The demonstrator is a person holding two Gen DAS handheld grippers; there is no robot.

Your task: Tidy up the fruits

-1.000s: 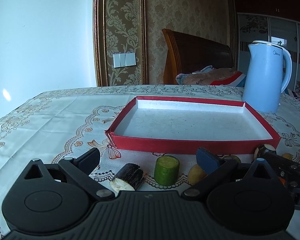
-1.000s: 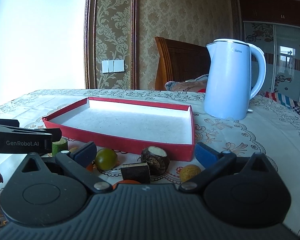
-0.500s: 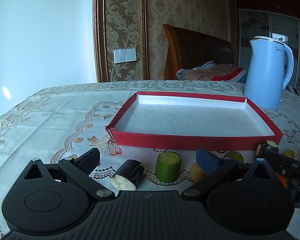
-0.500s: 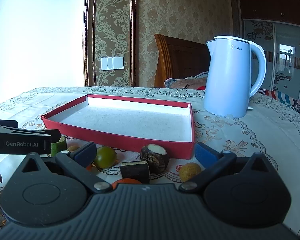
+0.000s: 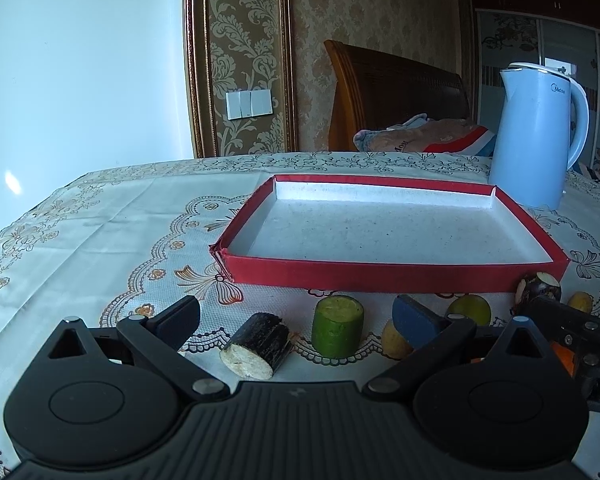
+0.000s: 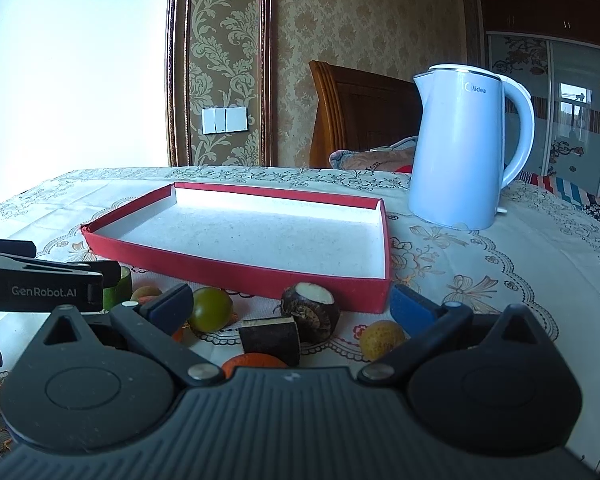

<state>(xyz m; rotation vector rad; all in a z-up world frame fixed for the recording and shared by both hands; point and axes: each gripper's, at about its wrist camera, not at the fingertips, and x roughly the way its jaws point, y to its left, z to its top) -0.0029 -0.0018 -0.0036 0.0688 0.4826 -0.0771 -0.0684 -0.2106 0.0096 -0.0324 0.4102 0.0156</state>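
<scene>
Tray (image 5: 380, 276) nearer, kettle (image 5: 536, 140) behind, fruit pieces (image 5: 337, 330) before

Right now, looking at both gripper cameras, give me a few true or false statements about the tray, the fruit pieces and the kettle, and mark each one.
1. The red tray holds no fruit. True.
2. The green cylinder piece lies inside the tray. False: it stands on the tablecloth in front of it.
3. The left gripper is open and holds nothing. True.
4. The blue kettle stands inside the tray. False: beside its far right corner.
5. The right gripper is open. True.
</scene>
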